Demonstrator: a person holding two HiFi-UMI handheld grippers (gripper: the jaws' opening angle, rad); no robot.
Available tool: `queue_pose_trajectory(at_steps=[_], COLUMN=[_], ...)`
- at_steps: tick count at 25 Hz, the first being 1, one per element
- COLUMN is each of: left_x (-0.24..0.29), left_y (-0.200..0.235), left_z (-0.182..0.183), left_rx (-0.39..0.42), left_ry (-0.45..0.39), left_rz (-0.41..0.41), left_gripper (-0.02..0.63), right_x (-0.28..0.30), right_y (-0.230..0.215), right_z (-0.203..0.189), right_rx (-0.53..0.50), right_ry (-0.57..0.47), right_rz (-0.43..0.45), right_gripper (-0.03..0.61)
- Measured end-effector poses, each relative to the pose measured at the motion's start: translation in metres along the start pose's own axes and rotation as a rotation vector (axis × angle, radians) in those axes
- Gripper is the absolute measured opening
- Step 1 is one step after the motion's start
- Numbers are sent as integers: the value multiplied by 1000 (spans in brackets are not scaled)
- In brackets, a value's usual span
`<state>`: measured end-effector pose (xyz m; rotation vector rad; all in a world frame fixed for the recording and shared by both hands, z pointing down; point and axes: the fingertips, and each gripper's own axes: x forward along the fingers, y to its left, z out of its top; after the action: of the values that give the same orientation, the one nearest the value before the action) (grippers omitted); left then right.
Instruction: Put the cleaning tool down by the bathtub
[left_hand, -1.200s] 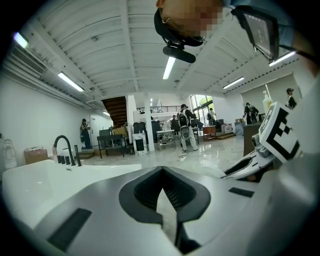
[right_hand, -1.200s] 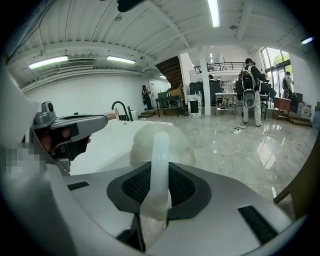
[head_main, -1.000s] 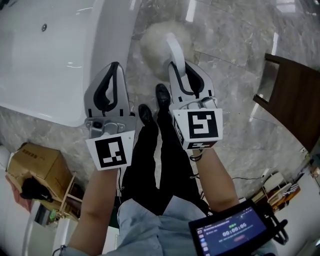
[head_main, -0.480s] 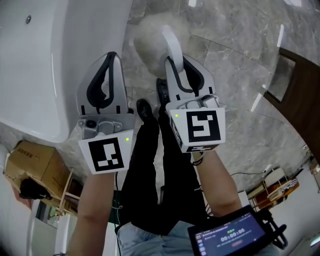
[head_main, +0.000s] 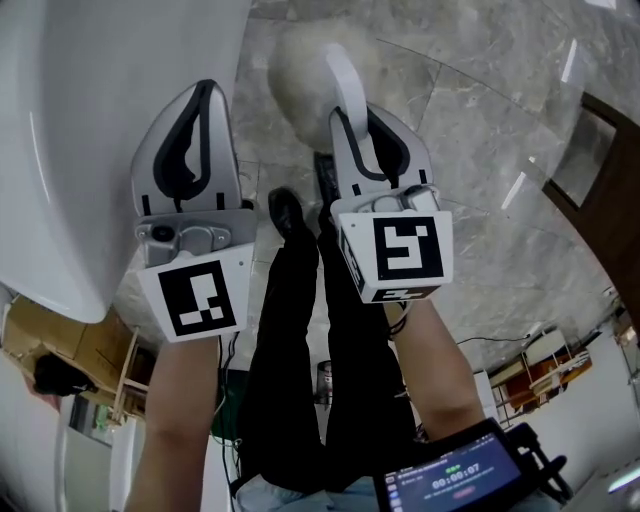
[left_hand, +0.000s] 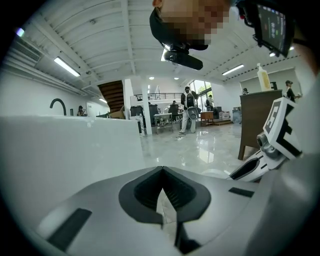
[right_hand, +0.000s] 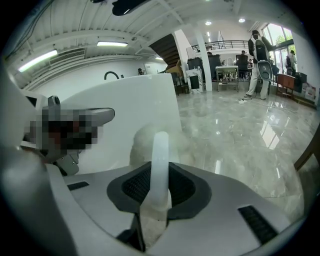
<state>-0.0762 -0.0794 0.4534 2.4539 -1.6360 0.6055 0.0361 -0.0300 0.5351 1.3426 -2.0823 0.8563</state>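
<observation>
Lowered since a second ago, the cleaning tool (head_main: 343, 80) hangs at twelve o'clock, fluffy head toward the marble floor (head_main: 480, 120), ready for setting down. Our right gripper (head_main: 352, 118) clamps its white handle; our left gripper (head_main: 203, 92) is closed and empty. At ten o'clock stands the bathtub (head_main: 80, 150), its inside out of view.

Left gripper (head_main: 205, 88) closed, right gripper (head_main: 345, 116) clamped

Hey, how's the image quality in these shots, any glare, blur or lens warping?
Head view: ceiling-light streaks glare on the polished floor, and the bathtub is nearly featureless white. Left gripper view: strong fisheye bending, dark corners. Right gripper view: the cleaning tool handle looks soft up close, and the floor reflections are bright.
</observation>
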Motion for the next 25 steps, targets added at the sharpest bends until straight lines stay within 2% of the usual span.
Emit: queue_pose_trajectory(at_steps=[6, 14, 19, 25], left_x=[9, 27, 38, 52], left_y=[0, 4, 7, 15], left_z=[-31, -62, -91, -116], left_rx=[-16, -33, -61, -57], left_ry=[3, -17, -4, 17], left_rz=[-3, -16, -5, 1], left_gripper=[14, 14, 14, 14], right_x=[23, 57, 80, 100], right_y=[-7, -14, -15, -7], right_z=[-29, -48, -61, -70], right_rx=[-15, -9, -24, -47], right_ry=[42, 54, 64, 87], right_rz=[-7, -13, -1, 16], right_gripper=[95, 95, 95, 95])
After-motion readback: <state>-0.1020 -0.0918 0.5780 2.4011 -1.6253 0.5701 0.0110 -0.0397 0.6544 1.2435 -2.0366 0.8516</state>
